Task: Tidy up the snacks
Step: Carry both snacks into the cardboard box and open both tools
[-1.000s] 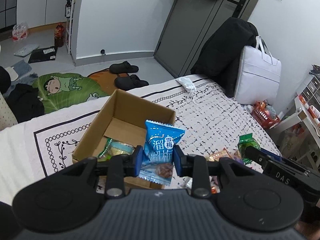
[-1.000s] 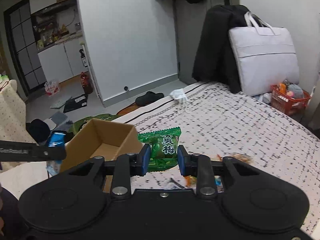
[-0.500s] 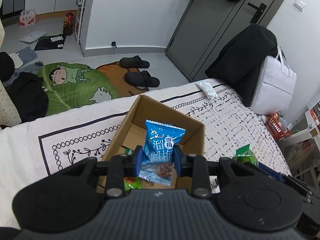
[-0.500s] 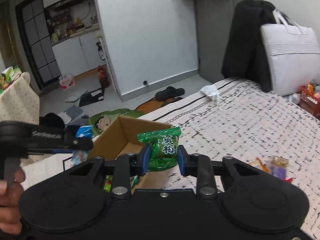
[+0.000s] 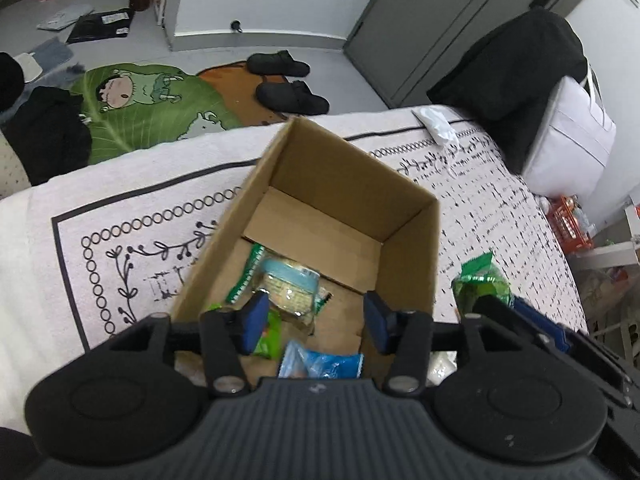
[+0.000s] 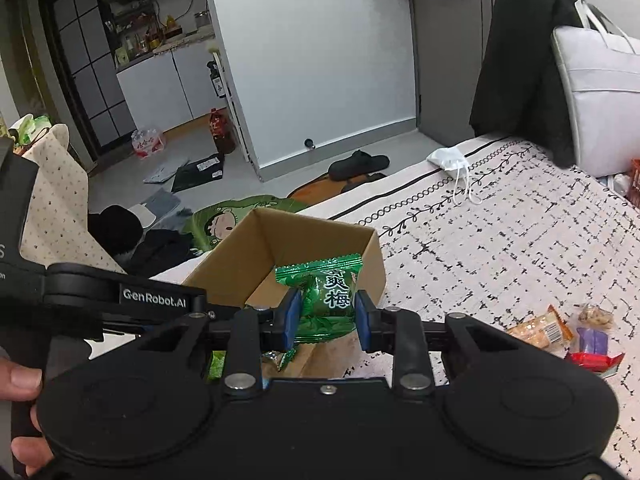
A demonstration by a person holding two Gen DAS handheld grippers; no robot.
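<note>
An open cardboard box (image 5: pixel 408 240) stands on the patterned bed cover; it also shows in the right wrist view (image 6: pixel 320 240). My left gripper (image 5: pixel 316 316) is open and empty above the box's near end. A blue snack packet (image 5: pixel 320 364) lies in the box just under it, beside a round cracker packet (image 5: pixel 288 284) and green packets (image 5: pixel 268 336). My right gripper (image 6: pixel 326 314) is shut on a green plum candy packet (image 6: pixel 328 296), held above the box's near right corner; the packet also shows in the left wrist view (image 5: pixel 480 280).
Several loose snacks (image 6: pixel 560 332) lie on the bed cover to the right. A white face mask (image 6: pixel 450 160) lies near the bed's far edge. A white bag (image 5: pixel 568 144) and black coat (image 5: pixel 512 56) stand at the right. Slippers (image 5: pixel 288 92) and a green mat (image 5: pixel 152 108) lie on the floor.
My left gripper moved over the box, opened and let go of the blue packet, which now lies in the box. My right gripper with the green packet came closer to the box.
</note>
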